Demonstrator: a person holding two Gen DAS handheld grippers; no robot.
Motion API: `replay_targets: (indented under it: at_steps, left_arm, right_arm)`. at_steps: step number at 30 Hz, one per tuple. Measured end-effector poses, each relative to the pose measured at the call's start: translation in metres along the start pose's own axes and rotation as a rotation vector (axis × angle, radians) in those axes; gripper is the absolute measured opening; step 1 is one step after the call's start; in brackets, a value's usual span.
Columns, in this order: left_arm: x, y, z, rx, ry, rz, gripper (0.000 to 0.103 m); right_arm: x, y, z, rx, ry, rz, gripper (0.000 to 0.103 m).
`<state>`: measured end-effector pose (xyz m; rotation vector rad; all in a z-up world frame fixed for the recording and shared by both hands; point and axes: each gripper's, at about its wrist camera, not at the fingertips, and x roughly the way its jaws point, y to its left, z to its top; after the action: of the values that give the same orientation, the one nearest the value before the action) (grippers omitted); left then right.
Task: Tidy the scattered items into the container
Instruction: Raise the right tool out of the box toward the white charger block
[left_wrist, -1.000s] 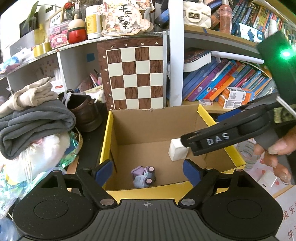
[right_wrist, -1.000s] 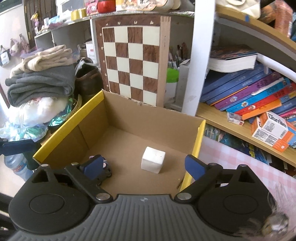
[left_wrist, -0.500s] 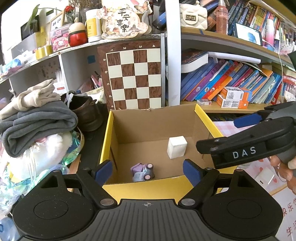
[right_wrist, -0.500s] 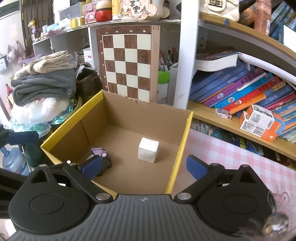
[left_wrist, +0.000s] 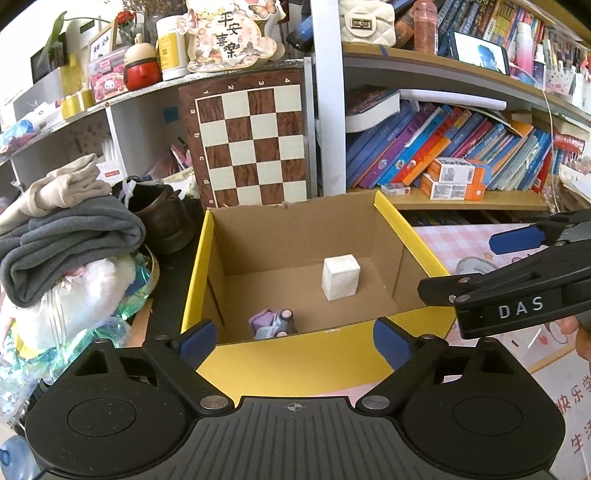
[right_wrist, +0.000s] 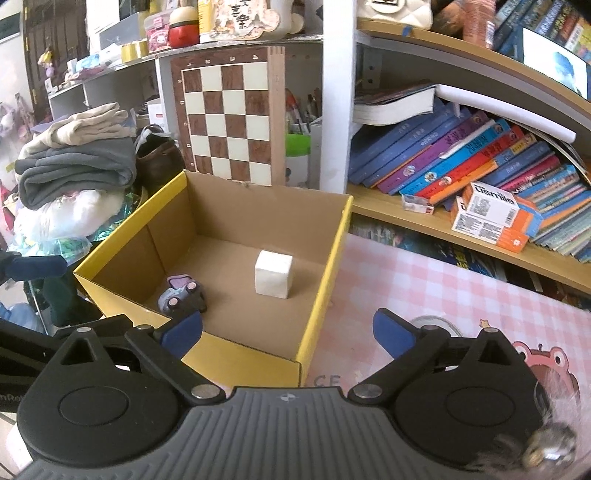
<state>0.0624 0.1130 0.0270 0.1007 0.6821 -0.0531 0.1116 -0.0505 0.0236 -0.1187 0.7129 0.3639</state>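
The box (left_wrist: 400, 221), open cardboard with yellow rims, stands on the table (right_wrist: 424, 288) in front of a chessboard (left_wrist: 251, 144) and a bookshelf (right_wrist: 461, 236). Inside it a white cube (left_wrist: 340, 277) stands toward the back right, well apart from a small purple toy car (left_wrist: 272, 324) lying by the near wall. The left gripper (left_wrist: 294, 341) hovers before the near rim; its fingers have just been spreading and nothing is between them. The right gripper (right_wrist: 287, 328) hangs over the box's near right corner, fingers spread and empty.
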Motion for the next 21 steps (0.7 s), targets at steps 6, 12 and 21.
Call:
replay_targets:
  at_steps: [6,12,21]
  left_arm:
    - [0.0,-0.004,-0.002,0.007,0.009,-0.009,0.094]
    - [-0.001,-0.006,-0.003,0.009,0.011,-0.015,0.094]
    - [-0.003,-0.008,-0.007,0.002,0.018,-0.016,0.094]
  right_arm:
    - [-0.009,-0.004,-0.008,0.023,-0.014,-0.018,0.102]
    - [-0.017,-0.01,-0.015,0.044,-0.018,-0.043,0.103]
    - [-0.025,-0.016,-0.032,0.069,0.001,-0.088,0.103]
